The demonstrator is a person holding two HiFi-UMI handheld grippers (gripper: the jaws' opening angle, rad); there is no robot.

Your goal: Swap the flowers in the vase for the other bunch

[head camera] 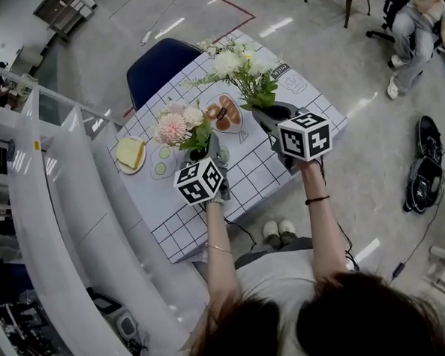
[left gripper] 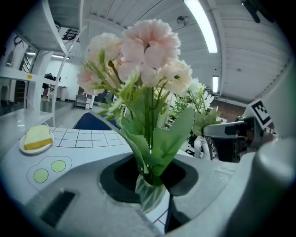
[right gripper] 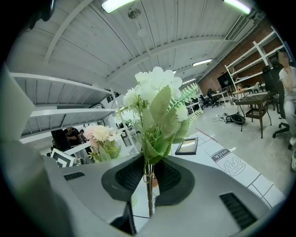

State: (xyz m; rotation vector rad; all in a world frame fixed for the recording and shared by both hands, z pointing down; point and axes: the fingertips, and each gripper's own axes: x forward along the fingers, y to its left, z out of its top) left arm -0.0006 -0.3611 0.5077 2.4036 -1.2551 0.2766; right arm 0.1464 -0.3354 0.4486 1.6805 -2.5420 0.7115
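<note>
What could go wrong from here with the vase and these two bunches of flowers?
1. The left gripper pinches the glass vase near its top, under the tall pink bunch. Smooth glass might slip or tip if it is lifted.
2. The right gripper holds the white bunch by its thin stems alone, so the heavy heads could swing or slide out.
3. The two bunches are close together, so their leaves may snag in passing.

Glossy grey floor (head camera: pixel 374 202), a blue chair (head camera: pixel 152 69), white shelving (head camera: pixel 58 191) and ceiling strip lights (left gripper: pixel 201 25).
</note>
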